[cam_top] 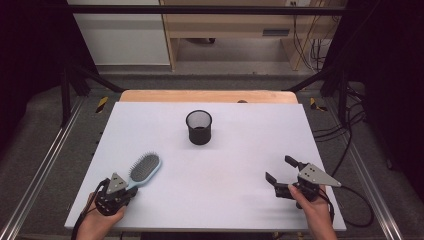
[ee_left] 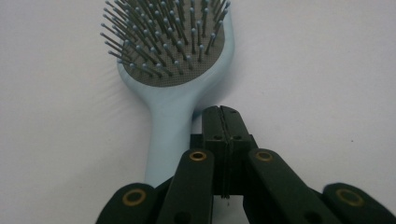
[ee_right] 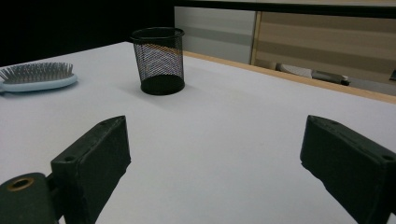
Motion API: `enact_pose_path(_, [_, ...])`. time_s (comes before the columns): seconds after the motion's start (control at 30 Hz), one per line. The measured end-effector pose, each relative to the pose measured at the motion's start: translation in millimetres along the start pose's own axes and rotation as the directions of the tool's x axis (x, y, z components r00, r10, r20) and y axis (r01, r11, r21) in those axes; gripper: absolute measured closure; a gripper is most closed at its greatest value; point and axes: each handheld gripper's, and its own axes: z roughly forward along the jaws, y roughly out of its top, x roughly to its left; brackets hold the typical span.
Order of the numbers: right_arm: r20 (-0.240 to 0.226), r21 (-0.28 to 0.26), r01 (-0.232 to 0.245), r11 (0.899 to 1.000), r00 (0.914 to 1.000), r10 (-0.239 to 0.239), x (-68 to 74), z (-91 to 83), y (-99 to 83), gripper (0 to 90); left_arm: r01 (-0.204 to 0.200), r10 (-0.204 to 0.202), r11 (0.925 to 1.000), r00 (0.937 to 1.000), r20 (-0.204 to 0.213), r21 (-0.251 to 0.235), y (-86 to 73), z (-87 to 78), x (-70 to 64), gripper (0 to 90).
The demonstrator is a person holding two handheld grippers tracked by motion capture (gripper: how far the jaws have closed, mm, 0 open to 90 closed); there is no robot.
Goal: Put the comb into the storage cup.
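Observation:
A light blue hairbrush [cam_top: 145,169] lies bristles up near the table's front left. My left gripper [cam_top: 131,191] sits at the handle end of the brush. In the left gripper view its jaws are pressed together with nothing between them, and the left gripper [ee_left: 222,114] lies just right of the hairbrush handle [ee_left: 168,135], beside it. My right gripper [cam_top: 281,169] hovers near the front right, open wide and empty. In the right gripper view the right gripper [ee_right: 224,154] faces a black mesh cup [ee_right: 158,60], with the hairbrush [ee_right: 37,77] far left.
The black mesh cup [cam_top: 199,127] stands upright at the table's middle, toward the back. The white table top [cam_top: 250,150] ends in a wooden strip [cam_top: 207,96] at the far edge. Cables lie on the floor at the right.

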Motion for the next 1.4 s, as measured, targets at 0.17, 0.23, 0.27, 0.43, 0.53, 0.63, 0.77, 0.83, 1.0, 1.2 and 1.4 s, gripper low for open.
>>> enact_pose_path(0.17, [-0.001, 0.001, 0.001, 1.0, 1.0, -0.001, 0.2, 0.1, 0.0, 8.3, 0.005, -0.005, 1.0, 0.9999, -0.01, -0.003, -1.7, -1.6, 3.9, 90.0])
enact_pose_path(0.23, [-0.002, 0.001, 0.003, 1.0, 1.0, -0.003, 0.4, 0.2, 0.0, 8.3, 0.006, -0.006, 1.0, 0.9999, -0.01, -0.007, -2.2, -1.8, 4.5, 90.0])
enact_pose_path(0.27, [-0.002, 0.001, 0.003, 1.0, 1.0, -0.003, 0.5, 0.3, 0.0, 8.3, 0.006, -0.006, 0.9999, 0.9999, -0.01, -0.008, -2.2, -1.8, 4.5, 90.0])
enact_pose_path(0.43, [-0.004, 0.002, 0.004, 1.0, 1.0, -0.004, 0.5, 0.1, 0.0, 8.3, 0.026, -0.026, 0.9993, 0.9997, 0.0, -0.028, -1.8, -4.8, 6.2, 90.0])
enact_pose_path(0.53, [-0.004, 0.002, 0.005, 1.0, 1.0, -0.005, 0.4, 0.2, 0.0, 8.3, 0.05, -0.049, 0.9972, 0.9987, 0.014, -0.055, -0.6, -9.6, 8.9, 90.0])
enact_pose_path(0.63, [-0.004, 0.002, 0.005, 1.0, 1.0, -0.005, 0.5, 0.2, 0.0, 8.3, 0.067, -0.067, 0.9943, 0.9977, 0.01, -0.083, 3.1, -16.9, 13.3, 90.0])
enact_pose_path(0.77, [-0.005, 0.004, 0.006, 1.0, 1.0, -0.006, 0.4, 0.3, -0.1, 8.2, 0.088, -0.091, 0.9896, 0.9957, -0.021, -0.114, 7.9, -23.3, 20.5, 83.9])
enact_pose_path(0.83, [-0.006, 0.005, 0.005, 1.0, 1.0, -0.005, 0.7, 0.5, -0.2, 8.2, 0.082, -0.087, 0.9897, 0.9955, -0.037, -0.117, 9.1, -23.5, 22.0, 76.5])
enact_pose_path(1.0, [-0.008, 0.007, 0.007, 1.0, 0.9999, -0.007, 1.0, 0.6, -0.4, 8.1, 0.088, -0.097, 0.9864, 0.9935, -0.06, -0.139, 10.5, -20.0, 22.4, 53.7])
enact_pose_path(1.2, [-0.01, 0.009, 0.007, 1.0, 0.9999, -0.006, 1.0, 0.6, -0.4, 8.0, 0.108, -0.116, 0.9847, 0.9921, -0.049, -0.136, 9.6, -16.2, 25.9, 25.1])
enact_pose_path(1.4, [-0.009, 0.012, 0.01, 1.0, 0.9999, -0.01, 1.3, 0.9, -0.5, 8.0, 0.101, -0.105, 0.9876, 0.994, -0.031, -0.121, 8.2, -11.7, 26.4, 12.3])
